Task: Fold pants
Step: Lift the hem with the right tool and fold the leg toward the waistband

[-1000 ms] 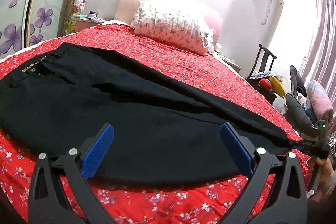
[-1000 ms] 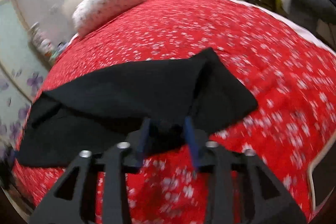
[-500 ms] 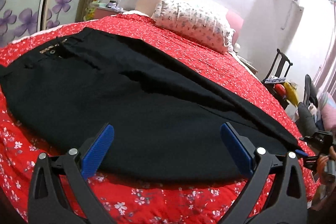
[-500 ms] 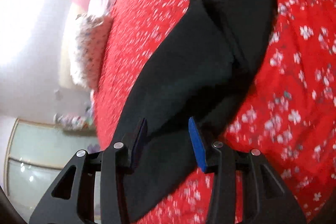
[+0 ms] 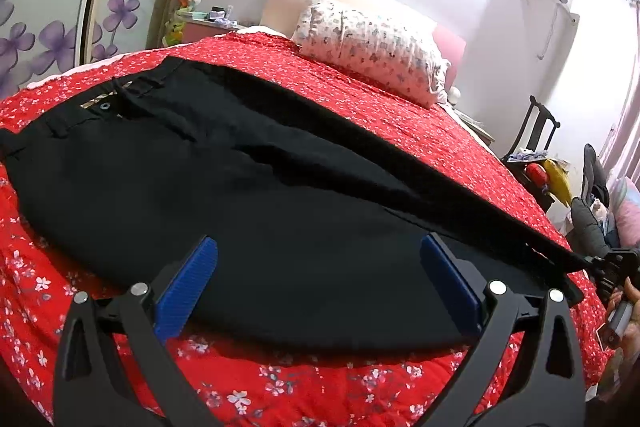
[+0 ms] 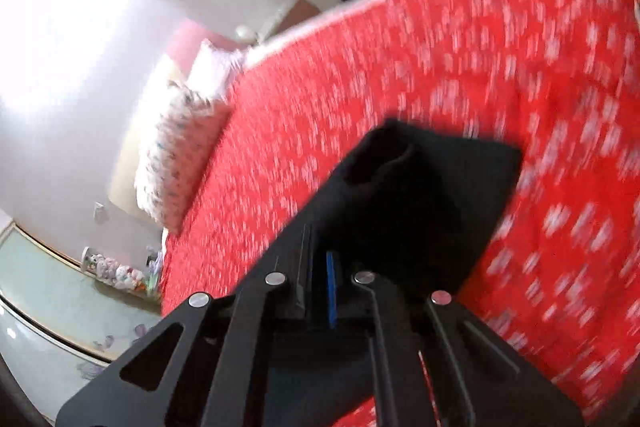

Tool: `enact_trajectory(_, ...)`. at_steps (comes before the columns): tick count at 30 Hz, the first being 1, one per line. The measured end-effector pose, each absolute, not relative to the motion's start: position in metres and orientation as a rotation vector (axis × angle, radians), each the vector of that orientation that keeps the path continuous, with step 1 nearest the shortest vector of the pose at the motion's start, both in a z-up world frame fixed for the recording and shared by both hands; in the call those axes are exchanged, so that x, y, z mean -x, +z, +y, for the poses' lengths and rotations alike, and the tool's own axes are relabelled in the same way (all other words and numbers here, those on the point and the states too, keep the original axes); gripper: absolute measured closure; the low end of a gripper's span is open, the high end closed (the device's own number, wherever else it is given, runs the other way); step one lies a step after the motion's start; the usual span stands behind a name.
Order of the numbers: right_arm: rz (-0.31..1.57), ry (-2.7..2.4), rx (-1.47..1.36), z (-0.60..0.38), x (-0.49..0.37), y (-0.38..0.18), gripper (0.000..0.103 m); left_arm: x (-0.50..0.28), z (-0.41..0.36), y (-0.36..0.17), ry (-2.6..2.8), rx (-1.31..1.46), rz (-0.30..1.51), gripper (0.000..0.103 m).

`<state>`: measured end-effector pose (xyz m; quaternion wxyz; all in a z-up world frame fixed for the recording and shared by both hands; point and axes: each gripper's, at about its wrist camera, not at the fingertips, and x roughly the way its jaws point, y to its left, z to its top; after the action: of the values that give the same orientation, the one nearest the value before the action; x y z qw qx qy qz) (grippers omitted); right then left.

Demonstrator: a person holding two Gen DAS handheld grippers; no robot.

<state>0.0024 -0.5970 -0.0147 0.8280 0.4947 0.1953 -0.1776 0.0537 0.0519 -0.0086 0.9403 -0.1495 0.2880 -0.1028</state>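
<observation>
Black pants [image 5: 248, 179] lie across a red floral bedspread [image 5: 420, 115], waistband toward 10 o'clock. The left gripper [image 5: 316, 283] hovers spread wide; the right gripper [image 6: 320, 287] pinches the leg hem.

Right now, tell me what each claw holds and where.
Right claw is shut on the black pants at the leg's hem end. Left claw is open, holding nothing.
</observation>
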Motion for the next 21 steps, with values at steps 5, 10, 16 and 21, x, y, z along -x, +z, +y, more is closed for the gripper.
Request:
enact_trajectory(5, 0.595, -0.488, -1.102, -0.604, -0.004, -0.065, 0.098, -0.056, 0.053, -0.010, -0.198, 0.308, 0.596, 0.002)
enact_trajectory(10, 0.663, -0.487, -1.133, -0.606, 0.007, -0.051, 0.091, -0.058, 0.054, -0.011, -0.195, 0.320, 0.610, 0.002)
enact_trajectory(16, 0.577, -0.327, -1.228, -0.559, 0.019, -0.021, 0.058, -0.062, 0.049, -0.012, -0.224, 0.290, 0.626, 0.002)
enact_trajectory(21, 0.638, -0.054, -1.239, -0.503, -0.032, -0.027, 0.064, -0.064, 0.045, -0.015, -0.236, 0.292, 0.633, 0.002)
